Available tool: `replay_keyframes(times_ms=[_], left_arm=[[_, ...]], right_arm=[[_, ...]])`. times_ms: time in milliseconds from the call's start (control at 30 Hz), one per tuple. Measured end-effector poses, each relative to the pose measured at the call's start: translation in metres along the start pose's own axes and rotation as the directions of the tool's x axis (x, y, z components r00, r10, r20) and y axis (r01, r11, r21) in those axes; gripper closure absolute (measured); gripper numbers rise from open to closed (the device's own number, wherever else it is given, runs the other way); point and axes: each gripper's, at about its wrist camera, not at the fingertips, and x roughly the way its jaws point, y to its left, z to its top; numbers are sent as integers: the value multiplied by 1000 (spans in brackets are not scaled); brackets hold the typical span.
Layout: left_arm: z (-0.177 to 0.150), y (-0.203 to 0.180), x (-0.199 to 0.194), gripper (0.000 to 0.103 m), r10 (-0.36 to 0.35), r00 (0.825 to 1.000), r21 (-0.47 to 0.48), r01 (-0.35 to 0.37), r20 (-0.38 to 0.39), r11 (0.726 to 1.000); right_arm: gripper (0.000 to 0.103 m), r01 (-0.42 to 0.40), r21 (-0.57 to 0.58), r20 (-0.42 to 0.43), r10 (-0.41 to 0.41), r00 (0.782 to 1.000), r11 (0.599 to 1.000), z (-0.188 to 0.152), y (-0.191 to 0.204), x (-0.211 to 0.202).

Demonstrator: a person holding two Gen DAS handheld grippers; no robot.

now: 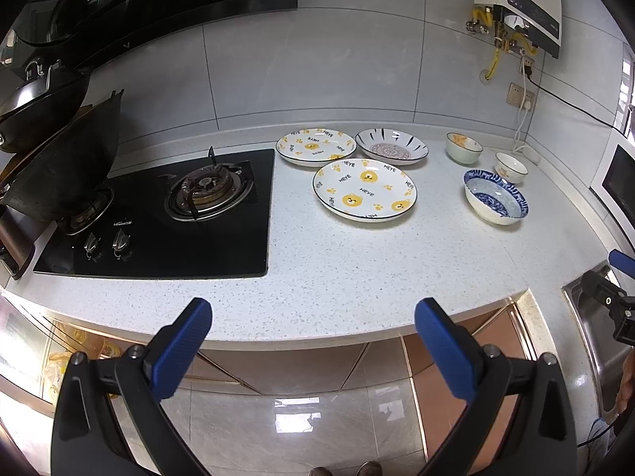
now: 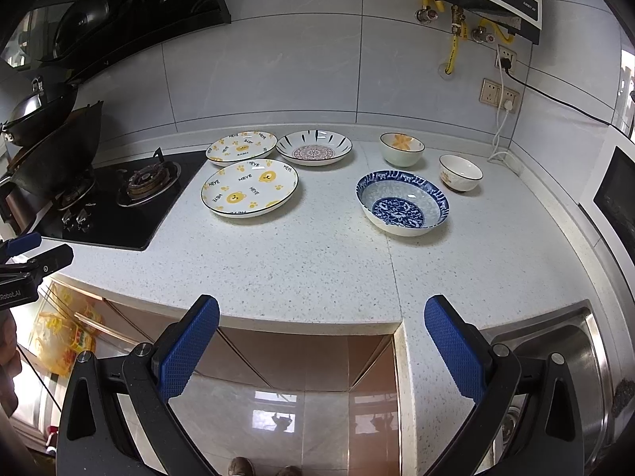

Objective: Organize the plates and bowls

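Plates and bowls on the speckled counter, right of the stove: big bear plate in front, small bear plate and striped plate behind, just beside each other; blue bowl, flower bowl and white bowl farther right, apart. Left gripper and right gripper both spread wide, empty, short of the counter edge. Sink cut off at right; pans at left dark, hard to make out.
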Motion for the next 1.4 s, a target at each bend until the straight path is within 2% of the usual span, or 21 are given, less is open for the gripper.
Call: replay_keyframes(times_ms=[400,667,767,933,967,1000,1167,1400], left_arm=[[10,-11,8,0,3,1000,-24,-3,-12,1000],[31,4,30,0,-51,998,-114,46,-40,992],[44,12,53,0,-79,995,-135,72,-53,988],[73,32,105,0,-127,989,-118,117,-75,986],[83,37,119,0,-136,988,-110,127,-76,986],[91,42,130,0,-139,987,-108,130,-78,986],[130,62,189,0,-174,978,-112,161,-114,980],[164,59,265,1,-181,967,-106,164,-178,981]], right_arm=[[1,-38,-13,7,38,999,999,9,-10,10],[1,-103,-54,13,104,995,993,33,-1,35],[1,-118,-65,1,118,993,991,54,12,63],[1,-134,-50,-26,133,991,990,77,26,103],[1,-126,-45,-43,124,991,991,89,33,124],[1,-126,-45,-43,124,991,991,89,33,124],[1,-125,-16,-110,123,986,992,118,48,183],[1,-123,-1,-188,121,975,992,146,53,261]])
